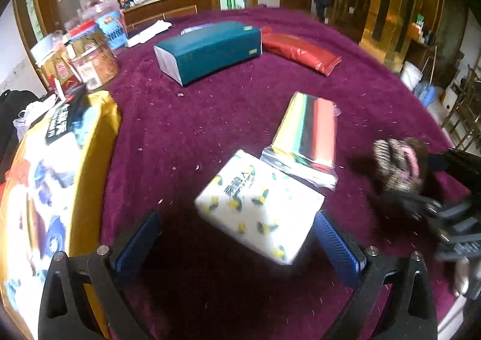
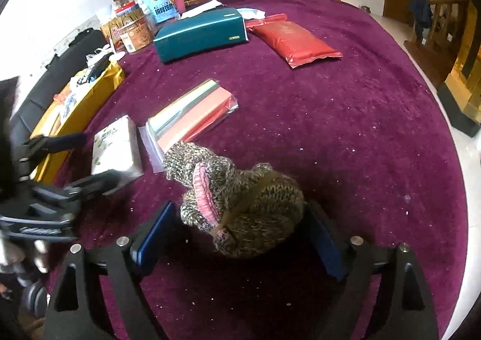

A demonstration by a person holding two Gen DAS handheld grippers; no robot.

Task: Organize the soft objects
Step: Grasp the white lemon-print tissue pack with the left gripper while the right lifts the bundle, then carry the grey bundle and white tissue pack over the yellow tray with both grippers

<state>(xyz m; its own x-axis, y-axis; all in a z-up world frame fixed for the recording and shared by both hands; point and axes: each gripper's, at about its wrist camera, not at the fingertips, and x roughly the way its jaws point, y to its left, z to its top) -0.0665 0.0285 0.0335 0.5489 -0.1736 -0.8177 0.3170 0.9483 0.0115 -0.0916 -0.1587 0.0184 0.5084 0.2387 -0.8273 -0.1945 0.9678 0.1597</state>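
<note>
Purple plush cloth (image 2: 345, 117) covers a large round table; counter and stair rail blurred behind.

Right gripper (image 2: 240, 234): jaws wide, straddling the knitted bundle (image 2: 240, 204), a speckled brown-grey knit with a pink ribbed edge, tied with a band. Right pad looks to be at or against the bundle's flank; left pad stands clear, cloth showing between. Not a closed grip. Bundle rests on the cloth, directly ahead of this gripper, its long axis running roughly left-far to right-near across the jaws.

Left gripper (image 1: 237, 234): jaws wide, nothing pressed. Lemon-print tissue pack (image 1: 258, 210) lies between and just ahead of the pads, skewed so a corner points toward the right pad; contact there cannot be told because of blur.

Striped sheets in a clear bag (image 1: 309, 129) sit just beyond the tissue pack, touching or overlapping its far edge. Teal tissue pack (image 1: 210, 48) and red soft pack (image 1: 300, 51) lie far side, well apart from both grippers.

Judgement: right hand is nearer the bundle, left nearer the lemon pack; each has its own target. Open cloth to the right of the bundle gives room. Left side is crowded: yellow printed bag (image 1: 60, 189) near the table edge, jars (image 2: 156, 0) behind.
</note>
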